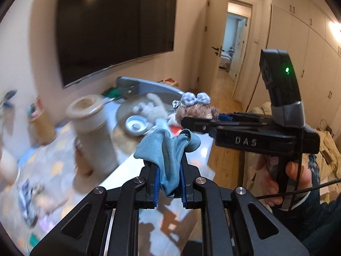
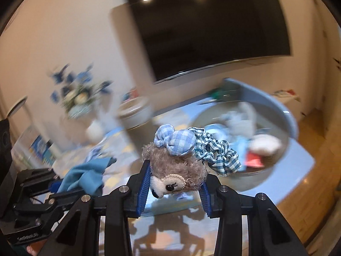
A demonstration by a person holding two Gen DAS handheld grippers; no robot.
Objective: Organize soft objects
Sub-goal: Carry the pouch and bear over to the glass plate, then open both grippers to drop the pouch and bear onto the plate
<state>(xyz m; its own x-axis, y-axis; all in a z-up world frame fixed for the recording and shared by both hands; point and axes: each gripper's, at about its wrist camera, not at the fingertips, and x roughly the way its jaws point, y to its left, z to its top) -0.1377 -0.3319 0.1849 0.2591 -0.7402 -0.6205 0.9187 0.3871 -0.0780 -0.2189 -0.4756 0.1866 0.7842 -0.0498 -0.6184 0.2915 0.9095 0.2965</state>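
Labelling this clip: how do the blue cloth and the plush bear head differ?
The cloth is plain, flat, limp fabric draping from the left gripper. The bear head is stuffed, fuzzy and brown, with a face, a checked bow and a gingham scrunchie, in the right gripper. Both are soft and clamped, held off the table.

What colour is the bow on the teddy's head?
Light blue and white checks on the bow, clearest in the right wrist view.

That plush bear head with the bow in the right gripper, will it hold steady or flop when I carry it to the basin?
The fuzzy brown plush bear head with a blue gingham bow is probably light and squashy: the right gripper pinches it between blue fingers. Its checked teal fabric ruffle hangs free, so it will likely flop and could snag.
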